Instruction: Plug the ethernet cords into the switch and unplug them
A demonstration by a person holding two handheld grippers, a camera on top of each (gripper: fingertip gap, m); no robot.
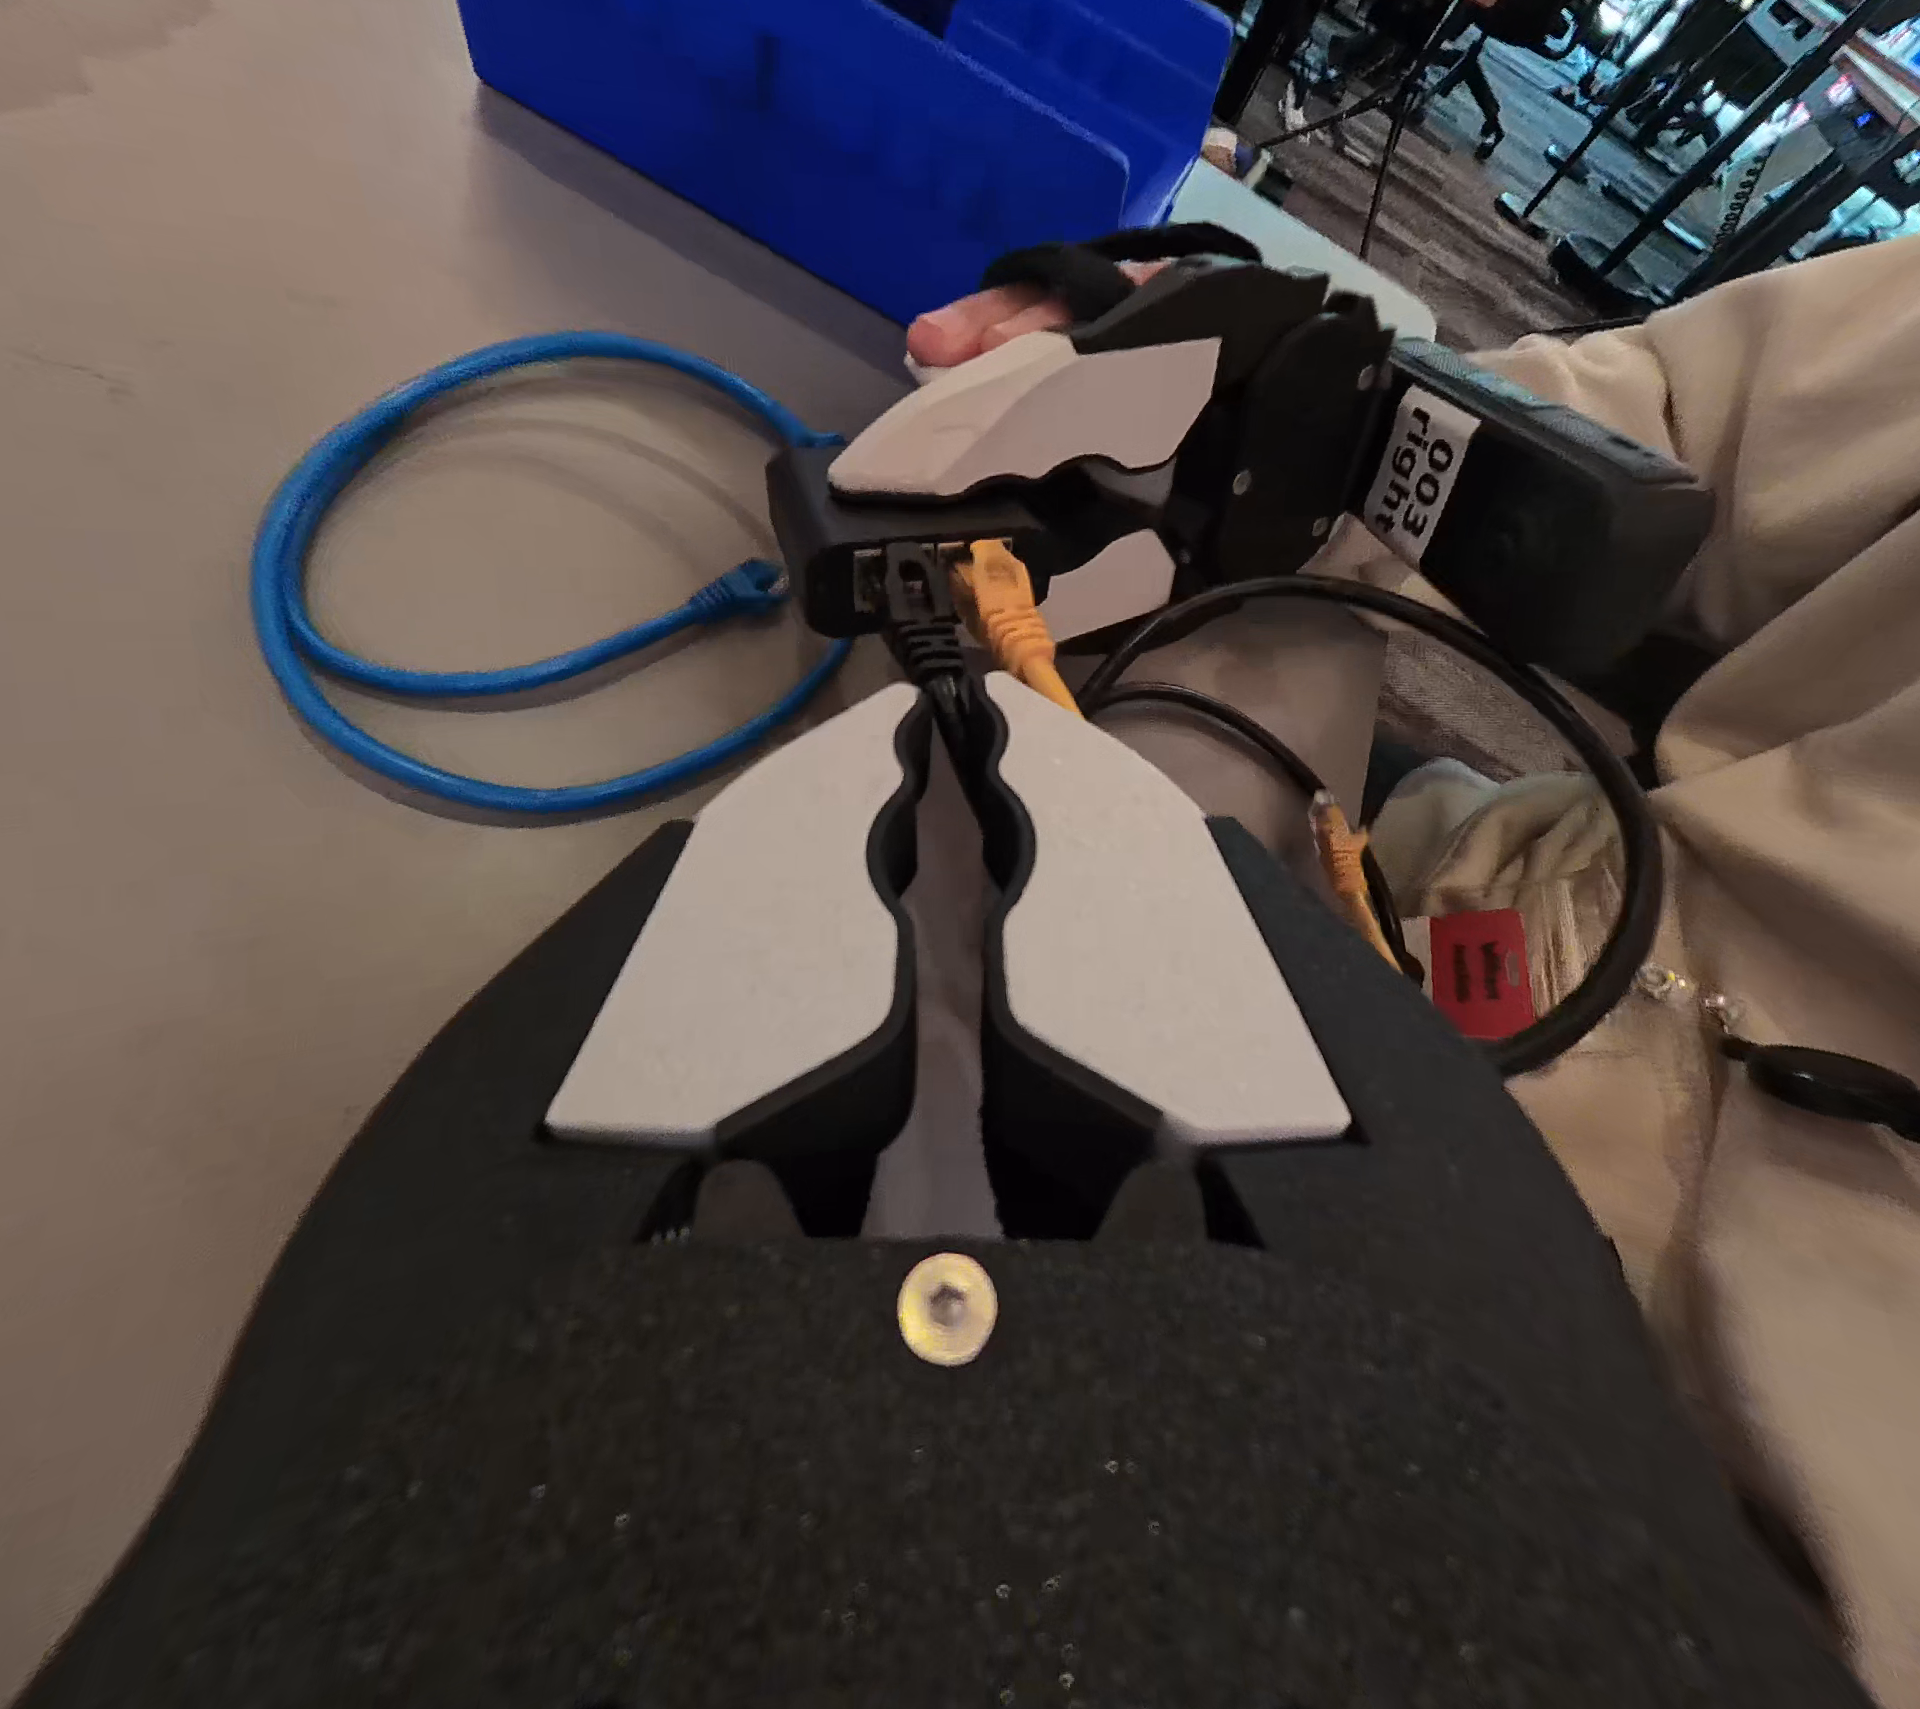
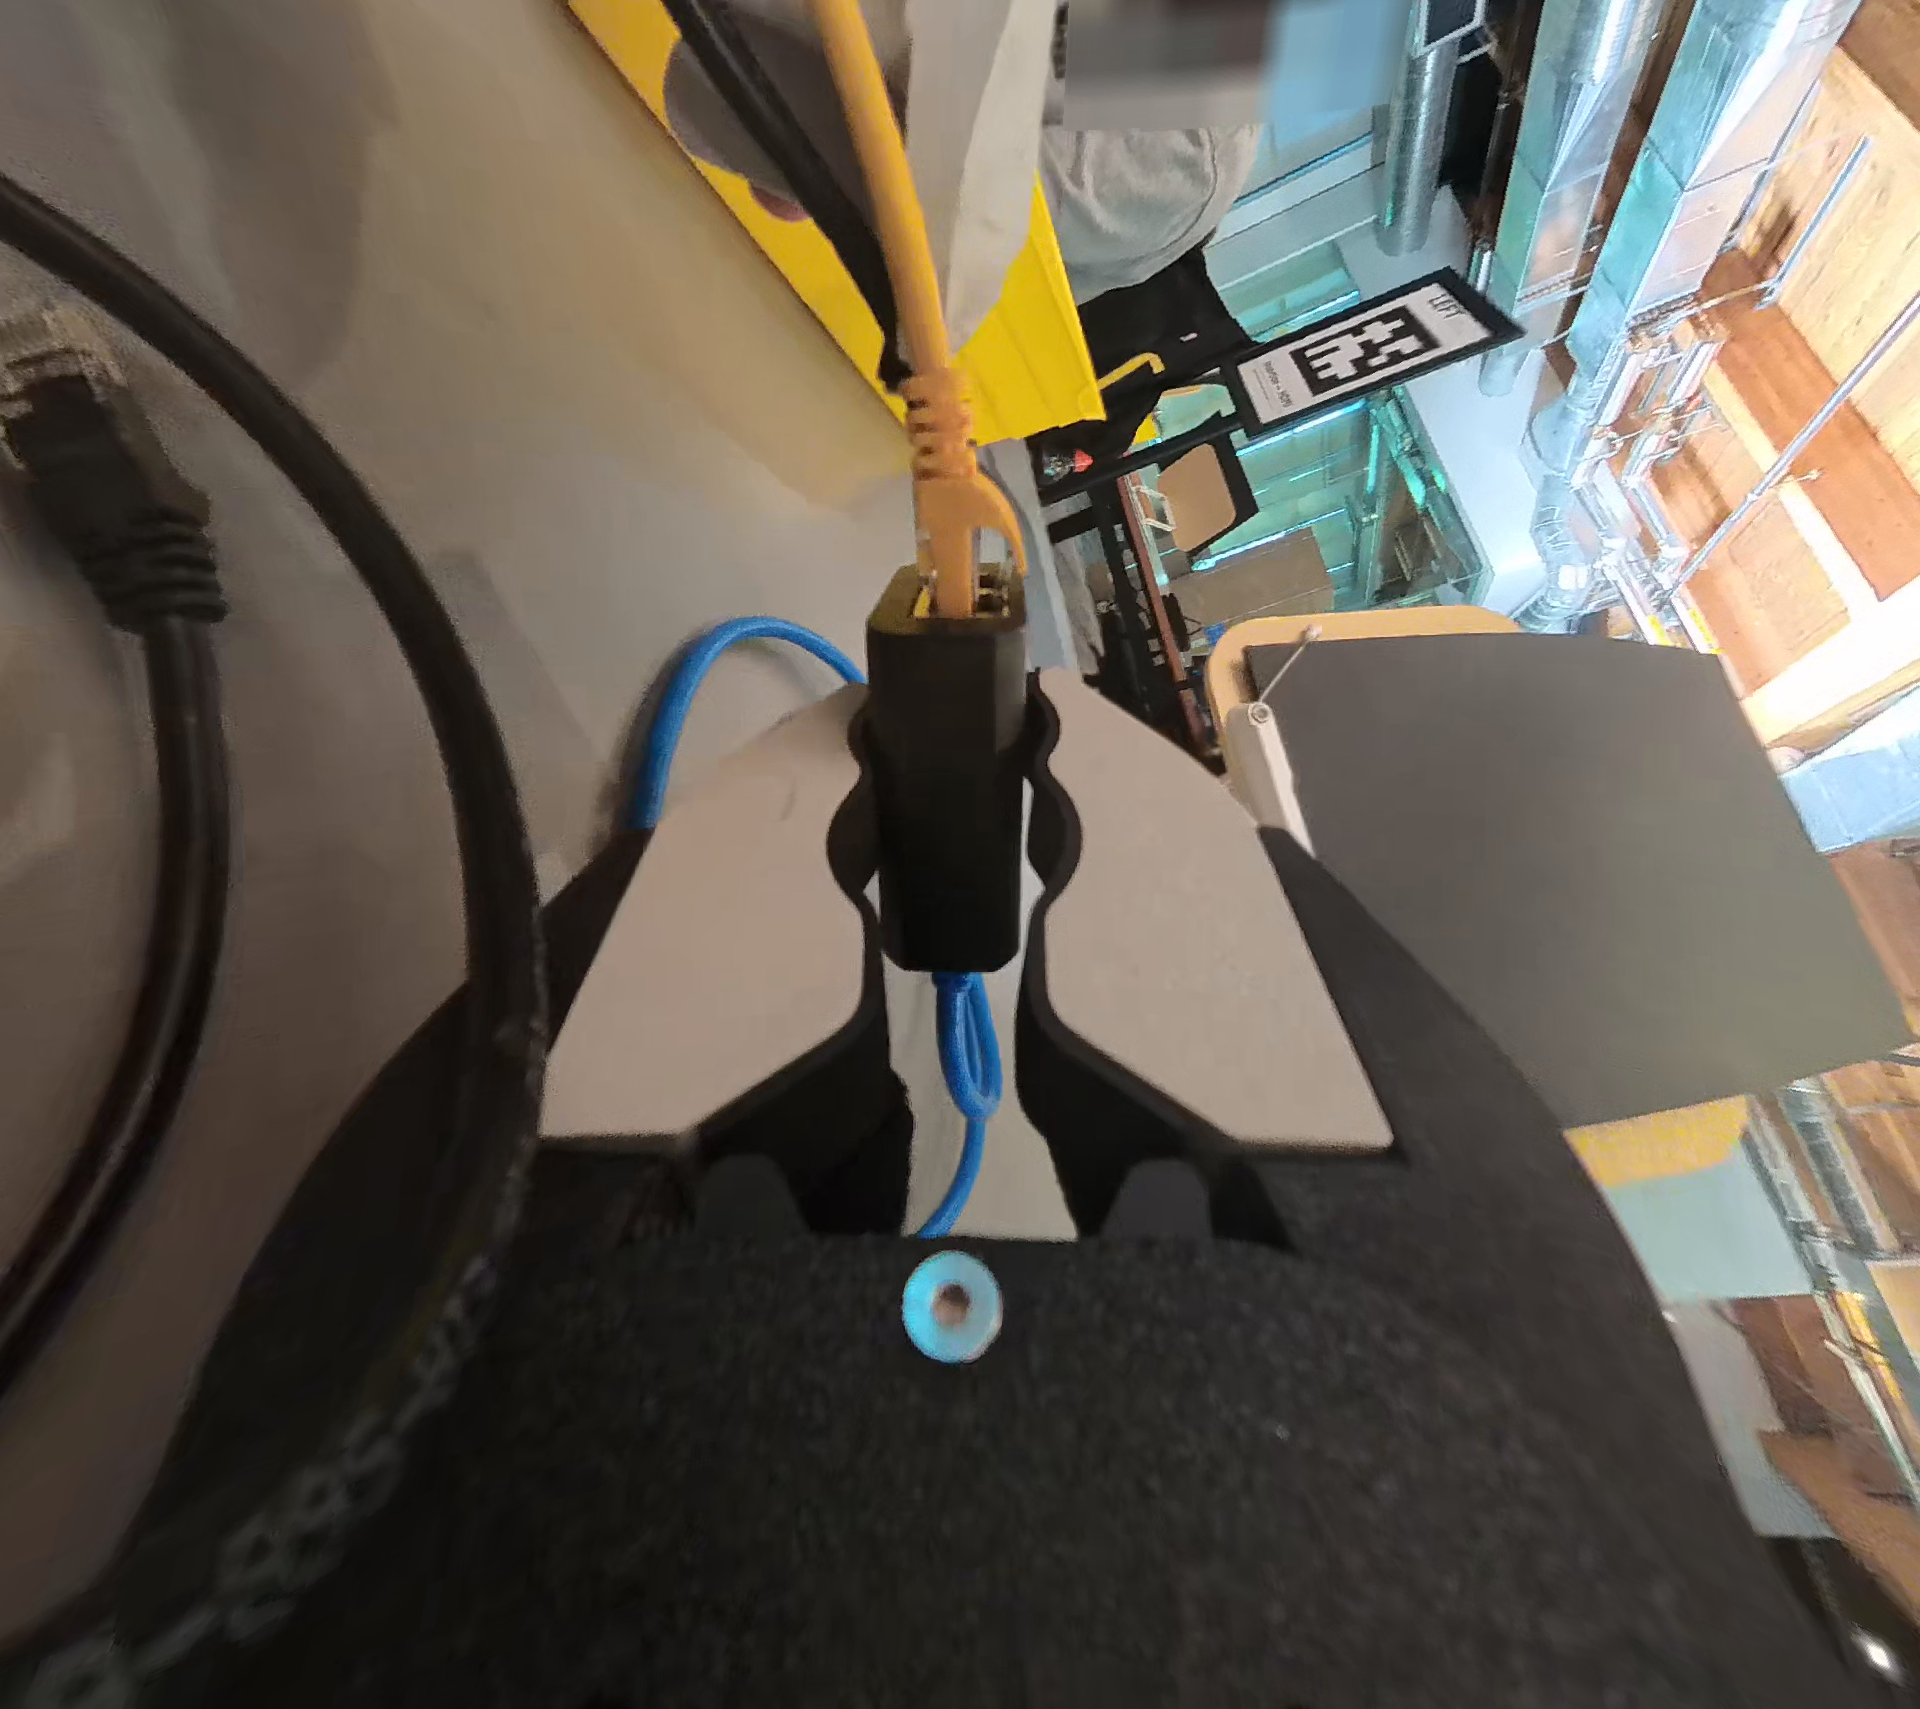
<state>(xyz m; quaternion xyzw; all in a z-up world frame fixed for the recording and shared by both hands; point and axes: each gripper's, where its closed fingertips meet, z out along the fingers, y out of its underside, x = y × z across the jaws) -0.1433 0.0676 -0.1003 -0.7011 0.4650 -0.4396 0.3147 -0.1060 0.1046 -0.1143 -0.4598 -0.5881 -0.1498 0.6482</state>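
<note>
Pinching the black cord (image 1: 951, 714) just behind its plug, my left gripper (image 1: 951, 724) is lined up with the switch (image 1: 894, 553). My right gripper (image 2: 951, 766) clamps the switch, bracing it against push or pull. The yellow cord (image 1: 1003, 610) sits plugged alongside; the blue cord (image 1: 416, 683) lies loose on the table (image 1: 208, 309).

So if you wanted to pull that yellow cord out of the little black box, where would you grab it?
On the ribbed boot of the yellow cord just outside the switch, coming along the cord from the port side; the right gripper covers the switch's top.
</note>
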